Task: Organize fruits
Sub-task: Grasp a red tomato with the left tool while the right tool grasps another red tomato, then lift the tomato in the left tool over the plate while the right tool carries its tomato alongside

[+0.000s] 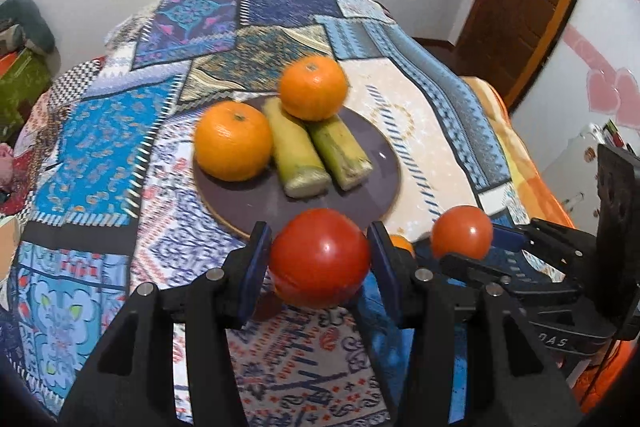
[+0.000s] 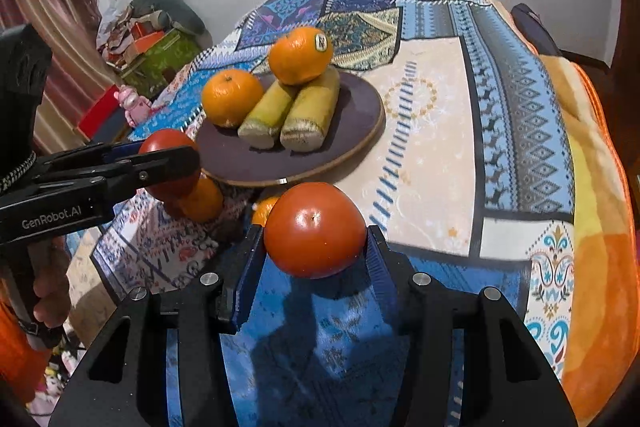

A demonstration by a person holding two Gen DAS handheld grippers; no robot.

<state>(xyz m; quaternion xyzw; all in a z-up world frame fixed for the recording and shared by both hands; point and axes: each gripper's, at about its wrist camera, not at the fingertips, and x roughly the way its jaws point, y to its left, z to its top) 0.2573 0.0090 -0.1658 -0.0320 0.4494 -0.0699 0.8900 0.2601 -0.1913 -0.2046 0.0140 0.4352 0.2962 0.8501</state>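
Observation:
My left gripper [image 1: 318, 241] is shut on a red tomato [image 1: 320, 267], held just above the cloth in front of a purple plate [image 1: 256, 205]. On the plate lie two cut green-yellow stalk pieces [image 1: 296, 151], an orange [image 1: 234, 141] beside them and a second orange [image 1: 312, 87] on top. My right gripper [image 2: 315, 233] is shut on another red tomato [image 2: 316, 227]. In the right wrist view the left gripper [image 2: 168, 151] and its tomato [image 2: 166, 141] are at the left, near the plate [image 2: 240, 159]. Two small oranges [image 2: 204, 201] lie on the cloth below it.
A patchwork cloth [image 1: 120, 147] covers the round table, which drops off at its edges. An orange blanket [image 2: 600, 267] lies at the right. A green box [image 2: 160, 59] and clutter stand beyond the left edge. A hand [image 2: 52, 291] holds the left gripper's handle.

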